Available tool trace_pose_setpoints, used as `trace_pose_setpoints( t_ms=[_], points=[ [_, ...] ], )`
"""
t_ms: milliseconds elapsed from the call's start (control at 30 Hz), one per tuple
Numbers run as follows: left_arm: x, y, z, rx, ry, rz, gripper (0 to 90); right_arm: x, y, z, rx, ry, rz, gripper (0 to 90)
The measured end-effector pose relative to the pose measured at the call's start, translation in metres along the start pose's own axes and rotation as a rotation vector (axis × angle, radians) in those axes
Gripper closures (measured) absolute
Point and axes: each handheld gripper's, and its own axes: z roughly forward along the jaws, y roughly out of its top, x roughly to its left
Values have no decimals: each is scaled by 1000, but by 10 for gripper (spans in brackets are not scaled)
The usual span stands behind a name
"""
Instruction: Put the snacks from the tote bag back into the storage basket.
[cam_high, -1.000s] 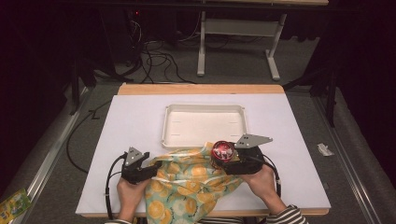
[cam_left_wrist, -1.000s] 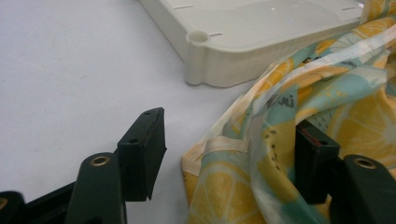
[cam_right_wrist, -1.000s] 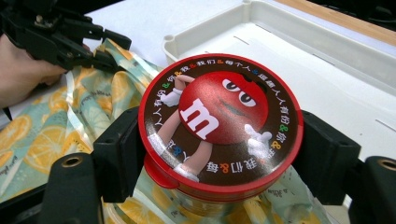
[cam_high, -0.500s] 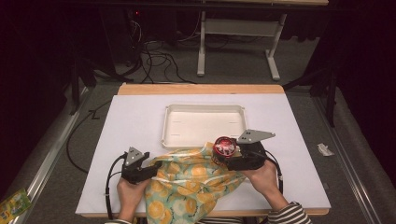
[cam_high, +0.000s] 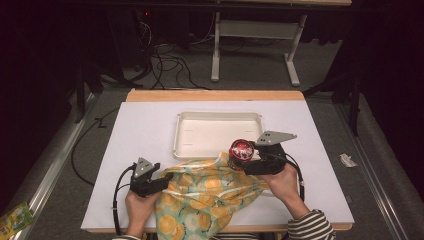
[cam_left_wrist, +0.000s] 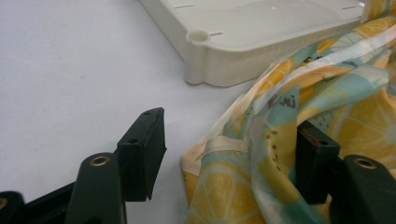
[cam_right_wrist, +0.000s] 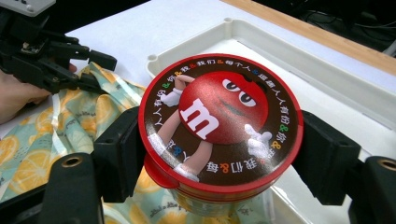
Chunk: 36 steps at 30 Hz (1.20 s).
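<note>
My right gripper (cam_right_wrist: 219, 154) is shut on a round tin (cam_right_wrist: 219, 121) with a red lid bearing a red cartoon candy figure. In the high view the tin (cam_high: 242, 149) hangs just above the near right corner of the white tray (cam_high: 218, 114), over the top edge of a cloth bag (cam_high: 210, 192) printed with orange slices. My left gripper (cam_left_wrist: 233, 140) is open at the bag's left edge. The fabric (cam_left_wrist: 289, 93) drapes over its right jaw, and its left jaw stands bare above the table.
The white tabletop (cam_high: 145, 130) is bare left of the tray and right of it. The tray's inside (cam_right_wrist: 327, 79) holds nothing. The table's wooden far edge (cam_high: 215, 95) lies behind the tray. Both hands rest near the front edge.
My right gripper has lifted the tin a little, up and toward the tray. The left gripper and the bag have stayed in place.
</note>
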Motion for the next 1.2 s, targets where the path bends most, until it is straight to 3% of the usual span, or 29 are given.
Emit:
trace_pose_setpoints(
  t_ms=[800, 1133, 1200],
  points=[
    [0, 0, 0, 0, -1, 2, 368, -24, 14, 9, 8, -40, 45, 260],
    [0, 0, 0, -3, -2, 3, 368, -31, 17, 14, 10, -58, 43, 261],
    [0, 0, 0, -2, -1, 4, 368, -33, 18, 16, 10, -59, 61, 261]
  ],
)
